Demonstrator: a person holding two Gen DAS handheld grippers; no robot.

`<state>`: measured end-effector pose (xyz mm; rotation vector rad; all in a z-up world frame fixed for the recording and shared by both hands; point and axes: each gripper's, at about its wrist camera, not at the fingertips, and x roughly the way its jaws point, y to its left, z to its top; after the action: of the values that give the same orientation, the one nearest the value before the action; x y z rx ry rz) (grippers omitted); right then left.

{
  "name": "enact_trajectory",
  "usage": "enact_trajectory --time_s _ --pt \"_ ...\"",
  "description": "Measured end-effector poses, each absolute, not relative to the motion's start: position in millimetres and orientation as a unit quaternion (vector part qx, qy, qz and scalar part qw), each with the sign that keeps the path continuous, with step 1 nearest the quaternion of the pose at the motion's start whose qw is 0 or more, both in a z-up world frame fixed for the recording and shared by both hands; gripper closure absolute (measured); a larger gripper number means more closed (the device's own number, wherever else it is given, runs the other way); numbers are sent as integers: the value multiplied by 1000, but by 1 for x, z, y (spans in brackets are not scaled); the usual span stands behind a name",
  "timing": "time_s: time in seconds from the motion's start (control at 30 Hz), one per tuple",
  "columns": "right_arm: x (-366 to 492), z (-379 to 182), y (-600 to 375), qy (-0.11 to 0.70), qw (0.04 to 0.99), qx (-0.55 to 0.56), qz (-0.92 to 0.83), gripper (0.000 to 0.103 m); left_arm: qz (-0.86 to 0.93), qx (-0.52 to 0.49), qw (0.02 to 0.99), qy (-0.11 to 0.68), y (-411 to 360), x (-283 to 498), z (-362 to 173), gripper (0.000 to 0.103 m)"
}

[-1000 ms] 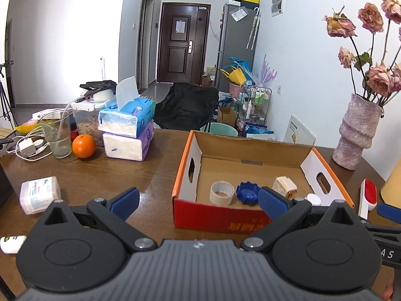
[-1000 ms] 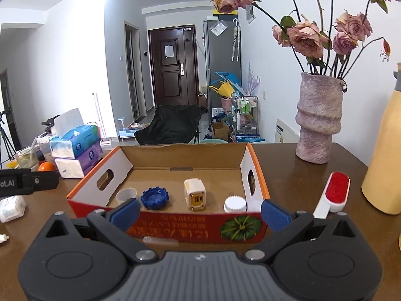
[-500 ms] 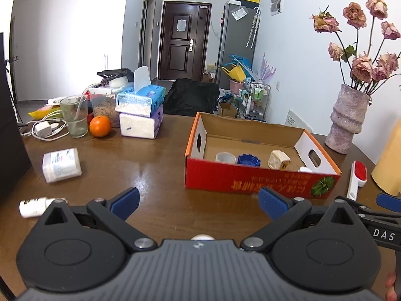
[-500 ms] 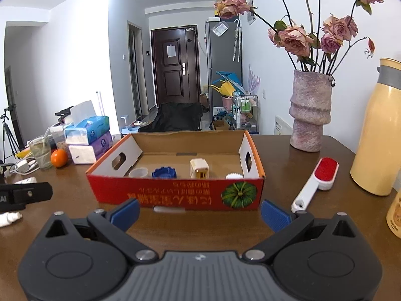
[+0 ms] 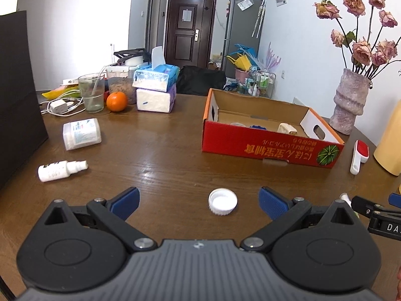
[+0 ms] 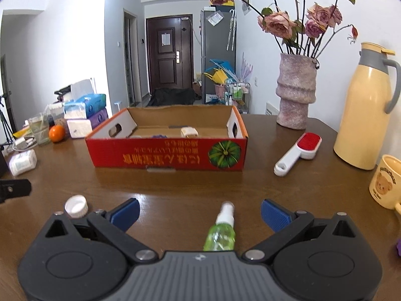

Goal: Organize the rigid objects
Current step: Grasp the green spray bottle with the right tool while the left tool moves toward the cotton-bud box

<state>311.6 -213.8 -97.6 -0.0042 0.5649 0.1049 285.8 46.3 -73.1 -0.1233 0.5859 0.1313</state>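
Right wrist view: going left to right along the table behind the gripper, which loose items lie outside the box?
White pill bottle → orange → white cap → green spray bottle → lint brush → yellow thermos → bear mug.

This is a lived-in home, seen from a brown wooden dining table (image 6: 175, 185) in an open room that runs to a dark front door (image 6: 169, 52) with a tall grey fridge (image 6: 218, 50) beside it. Toward the table's far right corner stand a vase of dried roses (image 6: 295, 92) and a cream thermos jug (image 6: 363, 105). Tissue packs (image 5: 156, 87), an orange (image 5: 116, 101) and a drinking glass (image 5: 91, 92) crowd its far left edge.
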Motion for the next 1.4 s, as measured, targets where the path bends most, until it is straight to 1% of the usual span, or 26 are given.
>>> enact_trajectory --time_s 0.27,0.3,0.33,0.47,0.53,0.57,0.6,0.63,0.67,0.7,0.8,0.83,1.4 --pt "314 -124 -219 318 947 -11 41 0 73 -58 950 298 53 274 -85 0" --pt "316 -128 -220 323 945 -8 40 3 74 -58 950 299 54 273 -86 0" --pt "318 -132 -221 329 943 -2 39 9 76 -58 949 300 55 273 -87 0" --pt "325 -145 -224 353 935 14 34 18 82 -60 949 300 60 270 -89 0" --pt "328 -151 -223 359 933 14 31 26 85 -61 948 299 62 269 -90 0" --pt "330 -153 -222 362 932 14 31 28 87 -61 948 300 64 269 -90 0" --pt "331 -155 -222 366 930 13 29 38 88 -61 948 300 65 269 -91 0" --pt "331 -156 -220 364 931 8 25 44 89 -61 948 300 66 269 -91 0" --pt "331 -156 -219 362 932 4 20 46 90 -61 948 300 67 268 -91 0" --pt "331 -156 -219 361 932 4 21 51 91 -60 948 300 68 269 -92 0" --pt "332 -155 -219 357 934 6 24 69 95 -59 947 300 72 268 -92 0" --pt "332 -155 -220 356 934 10 26 72 96 -60 947 300 73 268 -92 0" --pt "333 -154 -223 339 940 16 38 73 141 -64 943 295 113 278 -91 0"
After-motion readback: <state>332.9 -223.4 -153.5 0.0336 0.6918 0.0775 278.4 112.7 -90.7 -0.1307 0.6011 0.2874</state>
